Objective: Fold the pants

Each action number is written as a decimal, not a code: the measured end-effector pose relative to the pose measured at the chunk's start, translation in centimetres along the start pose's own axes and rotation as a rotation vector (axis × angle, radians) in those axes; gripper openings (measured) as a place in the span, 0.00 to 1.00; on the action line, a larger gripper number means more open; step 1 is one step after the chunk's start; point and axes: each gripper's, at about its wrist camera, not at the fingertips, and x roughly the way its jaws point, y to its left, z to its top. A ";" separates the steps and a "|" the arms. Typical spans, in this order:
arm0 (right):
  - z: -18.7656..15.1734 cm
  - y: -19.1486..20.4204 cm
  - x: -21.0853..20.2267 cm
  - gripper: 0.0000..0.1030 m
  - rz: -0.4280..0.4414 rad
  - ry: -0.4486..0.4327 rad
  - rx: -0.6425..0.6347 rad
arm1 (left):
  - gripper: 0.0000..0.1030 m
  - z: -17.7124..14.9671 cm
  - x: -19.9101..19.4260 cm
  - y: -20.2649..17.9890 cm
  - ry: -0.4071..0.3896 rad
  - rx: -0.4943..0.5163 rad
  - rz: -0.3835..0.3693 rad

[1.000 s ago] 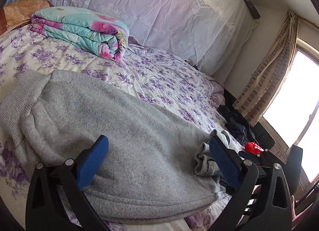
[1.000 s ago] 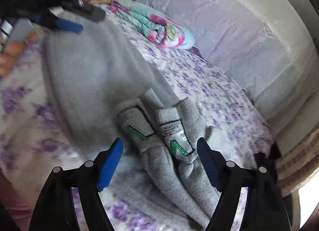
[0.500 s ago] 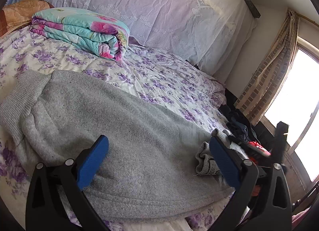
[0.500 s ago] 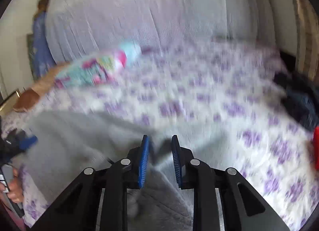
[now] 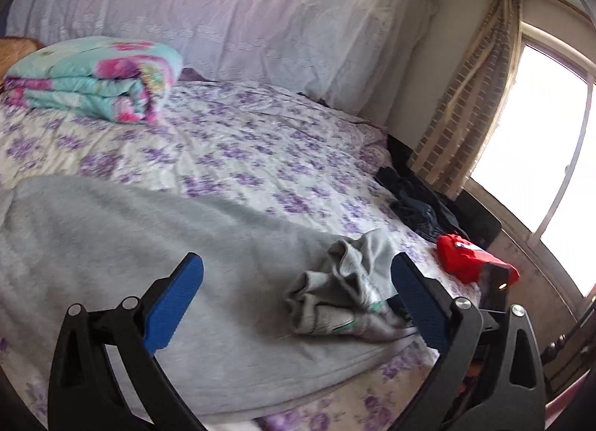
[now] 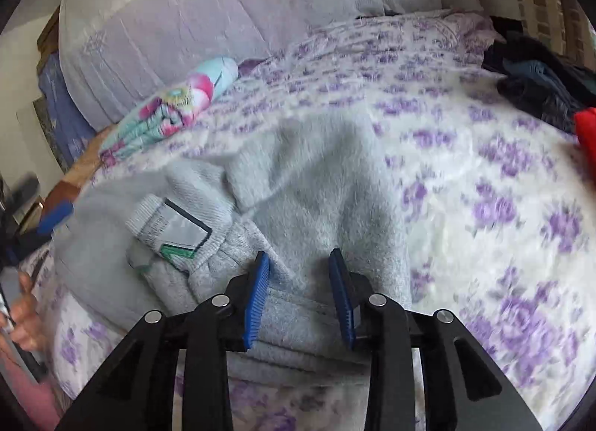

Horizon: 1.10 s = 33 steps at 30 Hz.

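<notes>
Grey fleece pants (image 5: 123,245) lie across the flowered bed, with their cuffs bunched in a heap (image 5: 342,293). My left gripper (image 5: 298,304) hovers over the pants, open wide and holding nothing. In the right wrist view the pants (image 6: 320,178) fold over themselves, and a cuff with a printed label (image 6: 175,230) shows at the left. My right gripper (image 6: 300,297) sits low on the near fold. Its jaws are narrow and opening, and grey cloth fills the gap from pad to pad. At the left edge, blurred, are the left gripper (image 6: 52,219) and a hand (image 6: 26,319).
A folded teal and pink quilt (image 5: 93,81) lies by the white pillows (image 5: 231,14). Dark clothes (image 5: 417,204) and a red item (image 5: 465,256) sit at the bed's right end. A curtain (image 5: 473,96) and a bright window (image 5: 540,140) lie beyond.
The right gripper rolled, swung across the bed and narrowed from wide open onto a fold of the pants. The left gripper shifted and stayed open, and the cuffs now sit bunched between its fingers.
</notes>
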 end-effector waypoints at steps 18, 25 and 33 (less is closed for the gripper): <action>-2.7 -1.6 -2.0 0.56 0.185 -0.193 0.004 | 0.33 -1.1 26.0 -11.6 0.648 0.284 -0.137; -3.2 -2.6 -2.3 0.56 0.250 -0.211 0.026 | 0.35 2.6 20.0 -10.8 0.543 0.149 -0.162; -3.5 -2.6 -2.2 0.56 0.258 -0.221 0.023 | 0.44 -1.7 17.8 -6.0 0.485 0.163 0.067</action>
